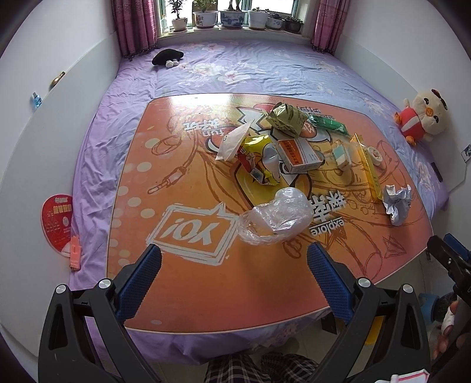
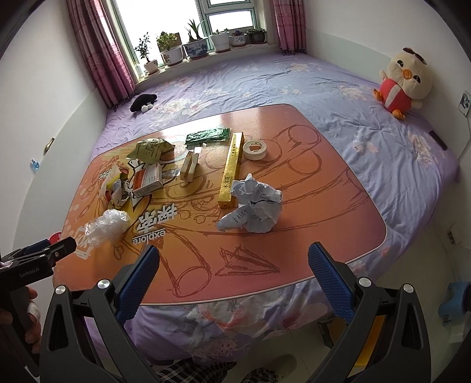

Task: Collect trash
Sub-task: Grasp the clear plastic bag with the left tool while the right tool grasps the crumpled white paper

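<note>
Trash lies scattered on an orange printed table (image 1: pixel 188 282) (image 2: pixel 338 206). A clear plastic bag (image 1: pixel 276 216) (image 2: pixel 106 225) sits just beyond my open left gripper (image 1: pixel 234 259). A crumpled paper ball (image 2: pixel 253 206) (image 1: pixel 397 203) rests ahead of my open right gripper (image 2: pixel 232 260). Farther back are a yellow snack wrapper (image 1: pixel 257 159), a white and orange box (image 1: pixel 300 153) (image 2: pixel 147 181), an olive bag (image 1: pixel 285 117) (image 2: pixel 150 150), a green wrapper (image 2: pixel 207 135), a long gold box (image 2: pixel 231 169) and a tape roll (image 2: pixel 254 148). Neither gripper holds anything.
The table stands on a bed with a purple floral sheet (image 1: pixel 235 67). A plush chick (image 2: pixel 403 79) sits at the right wall, a black item (image 1: pixel 167 57) near the window with potted plants (image 1: pixel 232 16). A red fan (image 1: pixel 57 224) lies at the left.
</note>
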A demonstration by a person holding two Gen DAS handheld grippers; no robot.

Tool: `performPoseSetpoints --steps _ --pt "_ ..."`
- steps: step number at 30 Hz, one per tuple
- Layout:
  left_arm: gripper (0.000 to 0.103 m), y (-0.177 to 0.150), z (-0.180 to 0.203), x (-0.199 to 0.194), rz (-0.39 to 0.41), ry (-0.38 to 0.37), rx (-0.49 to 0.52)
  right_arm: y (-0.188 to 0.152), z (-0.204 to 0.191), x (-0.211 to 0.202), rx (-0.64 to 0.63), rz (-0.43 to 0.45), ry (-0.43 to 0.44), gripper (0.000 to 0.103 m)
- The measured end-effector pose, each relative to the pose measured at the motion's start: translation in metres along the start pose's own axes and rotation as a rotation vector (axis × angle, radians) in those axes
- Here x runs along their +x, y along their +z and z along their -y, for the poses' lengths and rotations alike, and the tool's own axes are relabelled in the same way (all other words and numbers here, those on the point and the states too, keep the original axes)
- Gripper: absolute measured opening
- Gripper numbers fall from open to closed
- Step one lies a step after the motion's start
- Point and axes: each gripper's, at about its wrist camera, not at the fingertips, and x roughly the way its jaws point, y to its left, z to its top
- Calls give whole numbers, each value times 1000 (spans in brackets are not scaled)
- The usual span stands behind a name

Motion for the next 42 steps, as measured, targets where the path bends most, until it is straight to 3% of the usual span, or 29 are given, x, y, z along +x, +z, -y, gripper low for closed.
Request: performPoseSetpoints --steps 8,21,27,32,40,42 --pt "98 7 19 38 -20 -44 69 16 4 37 16 3 -3 100" --pt "98 24 32 60 -23 -72 111 37 9 84 -14 -29 -79 100" --pt "98 28 38 64 -19 -59 156 38 10 93 -32 -36 -80 100" --pt "99 26 46 69 -33 -4 215 34 13 97 -25 -47 -84 100" --pt "99 28 46 69 -34 -4 214 27 10 100 -75 -44 -100 100" --pt "99 28 46 69 -28 -7 226 28 11 98 -74 -32 -101 93"
